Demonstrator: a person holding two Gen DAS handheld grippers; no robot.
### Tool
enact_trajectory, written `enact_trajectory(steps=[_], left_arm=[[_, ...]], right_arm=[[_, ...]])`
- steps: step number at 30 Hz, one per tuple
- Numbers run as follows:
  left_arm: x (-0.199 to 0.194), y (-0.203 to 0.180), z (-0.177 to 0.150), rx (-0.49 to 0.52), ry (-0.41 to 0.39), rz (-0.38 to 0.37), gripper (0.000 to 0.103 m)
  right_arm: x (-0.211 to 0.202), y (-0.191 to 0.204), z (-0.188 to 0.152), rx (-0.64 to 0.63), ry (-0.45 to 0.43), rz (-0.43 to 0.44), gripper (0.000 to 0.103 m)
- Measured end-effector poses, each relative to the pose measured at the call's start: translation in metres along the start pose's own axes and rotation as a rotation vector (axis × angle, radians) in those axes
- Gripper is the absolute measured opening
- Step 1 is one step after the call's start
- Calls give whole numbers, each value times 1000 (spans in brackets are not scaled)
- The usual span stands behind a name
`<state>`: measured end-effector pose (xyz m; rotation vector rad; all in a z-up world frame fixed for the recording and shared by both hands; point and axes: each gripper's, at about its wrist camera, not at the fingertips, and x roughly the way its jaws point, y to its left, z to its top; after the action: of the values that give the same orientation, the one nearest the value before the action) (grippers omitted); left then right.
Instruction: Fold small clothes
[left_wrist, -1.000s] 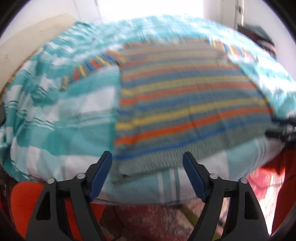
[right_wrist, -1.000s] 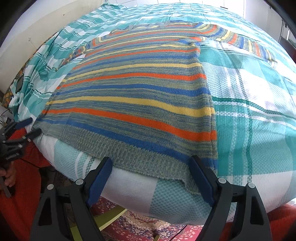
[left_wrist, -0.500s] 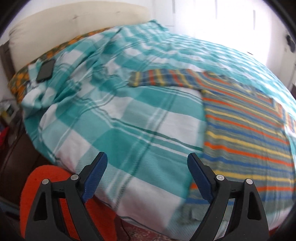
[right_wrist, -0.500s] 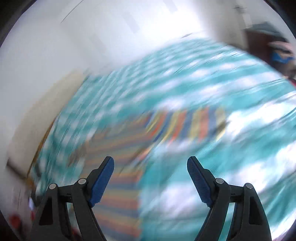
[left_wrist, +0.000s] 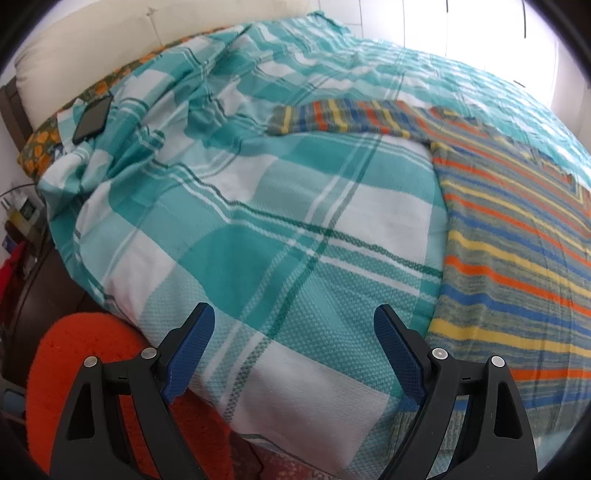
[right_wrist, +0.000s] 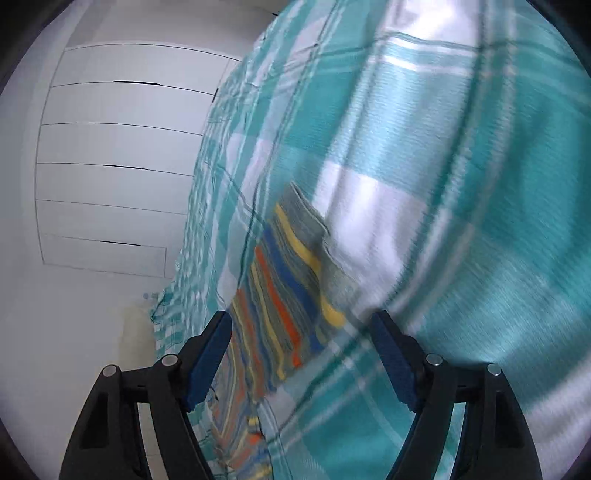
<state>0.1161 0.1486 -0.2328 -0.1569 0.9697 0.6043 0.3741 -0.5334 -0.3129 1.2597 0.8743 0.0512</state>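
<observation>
Flat on a teal-and-white plaid bedspread (left_wrist: 258, 229) lies the striped knit sweater (left_wrist: 517, 251), banded in orange, yellow, blue and grey-green. In the left wrist view its body fills the right side of the bed, and one sleeve (left_wrist: 340, 116) stretches out to the left across the cover, ending in a cuff. The left gripper (left_wrist: 293, 328) hangs near the foot edge of the bed with its blue-padded fingers (left_wrist: 192, 343) spread wide and nothing between them; its right finger sits just beside the sweater's left edge, and contact cannot be judged. A dark phone (left_wrist: 92, 118) rests on the cover near an orange floral pillow (left_wrist: 40, 147) at the head end, and a red rug (left_wrist: 92, 369) lies on the floor below the bed.

From the right wrist camera the scene is tilted and blurred. The right gripper (right_wrist: 301, 332) is also spread apart and empty, pointed at the other sleeve (right_wrist: 291, 291) lying on the plaid cover, with white cupboard fronts (right_wrist: 110, 166) behind.
</observation>
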Motion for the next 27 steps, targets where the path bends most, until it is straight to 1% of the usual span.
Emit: enact_trajectory(steps=[3, 5, 6, 7, 8, 10, 11, 13, 15, 16, 18, 21, 23, 24, 25, 26, 27], left_arm=[[1, -3, -2, 11, 10, 3, 89], [3, -6, -3, 21, 16, 5, 89], [4, -7, -4, 25, 21, 5, 89], [5, -9, -4, 28, 27, 6, 89], [5, -9, -5, 30, 30, 5, 89], [4, -10, -5, 27, 29, -7, 89], [4, -10, -5, 26, 29, -14, 89], [6, -10, -5, 25, 35, -25, 89], [9, -11, -5, 19, 43, -37, 89], [9, -11, -5, 16, 46, -42, 89], [10, -10, -5, 5, 49, -56, 89], [9, -7, -4, -11, 47, -68, 89], [9, -6, -4, -18, 55, -73, 89], [10, -4, -4, -23, 61, -75, 89], [10, -3, -5, -27, 63, -77, 89], [9, -2, -5, -33, 64, -80, 89], [8, 0, -5, -39, 63, -84, 89]], right_arm=[[16, 0, 9, 21, -21, -38, 76], [25, 5, 8, -8, -29, -63, 75], [31, 12, 8, -51, -18, -110, 61], [37, 18, 6, -92, -2, -164, 16], [43, 24, 5, -130, 31, -246, 7], [42, 34, 0, -157, 7, -276, 6], [40, 48, -2, -195, -17, -287, 6], [33, 85, -9, -314, -52, -296, 6], [31, 140, -26, -464, -58, -248, 6], [31, 158, -34, -505, -49, -221, 6], [39, 213, -64, -616, -5, -130, 6], [63, 283, -124, -762, 111, 4, 6], [83, 312, -165, -824, 186, 71, 7], [97, 322, -186, -846, 226, 93, 14], [108, 324, -200, -855, 266, 95, 54], [128, 327, -215, -857, 325, 68, 84], [138, 323, -218, -853, 337, 55, 102]])
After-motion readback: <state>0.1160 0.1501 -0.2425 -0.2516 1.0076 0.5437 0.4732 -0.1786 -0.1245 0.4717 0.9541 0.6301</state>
